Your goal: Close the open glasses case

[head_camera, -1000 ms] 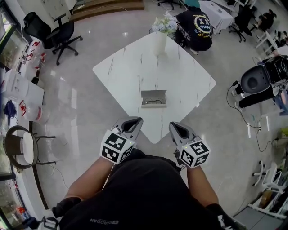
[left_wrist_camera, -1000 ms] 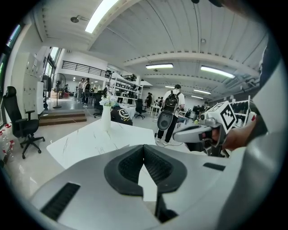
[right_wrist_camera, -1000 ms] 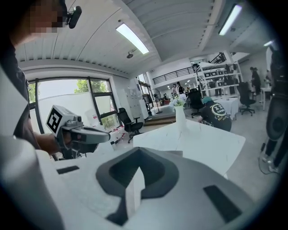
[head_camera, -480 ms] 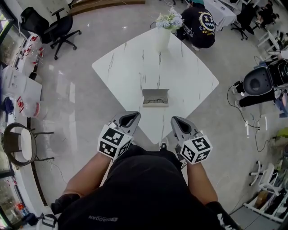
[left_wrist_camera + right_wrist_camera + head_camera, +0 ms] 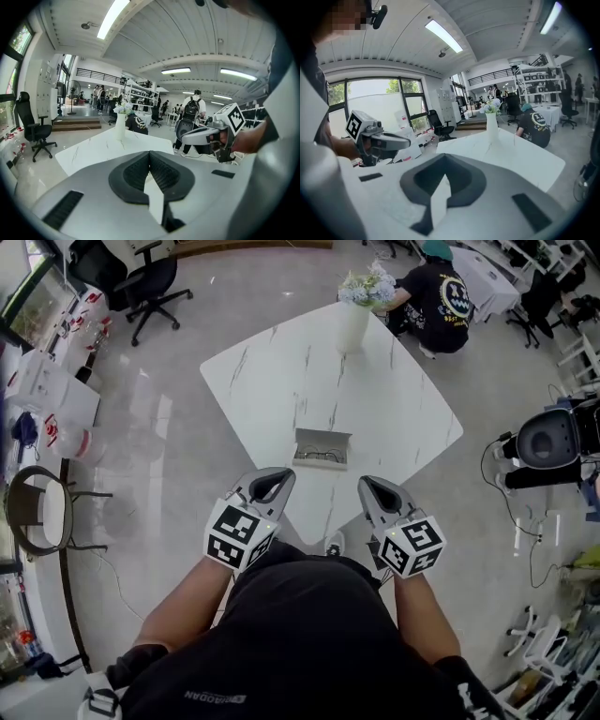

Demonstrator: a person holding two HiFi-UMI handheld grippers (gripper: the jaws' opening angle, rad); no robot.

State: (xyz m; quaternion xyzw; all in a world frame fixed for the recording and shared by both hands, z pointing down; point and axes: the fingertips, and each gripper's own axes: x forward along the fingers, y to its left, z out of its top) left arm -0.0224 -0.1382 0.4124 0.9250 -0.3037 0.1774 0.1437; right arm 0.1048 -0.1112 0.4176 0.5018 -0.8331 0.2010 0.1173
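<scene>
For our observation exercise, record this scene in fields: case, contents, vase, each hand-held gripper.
case: open on the table, lid raised on the far side
contents: glasses
vase: holds flowers, near the table's far corner
left hand-held gripper: shut, empty, apart from the case
right hand-held gripper: shut, empty, apart from the case

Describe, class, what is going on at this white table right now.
A person stands at the near corner of the white table, a gripper in each hand. The left gripper and right gripper are both shut and empty, short of the glasses case. The case lies open on the table, glasses inside, untouched.
</scene>
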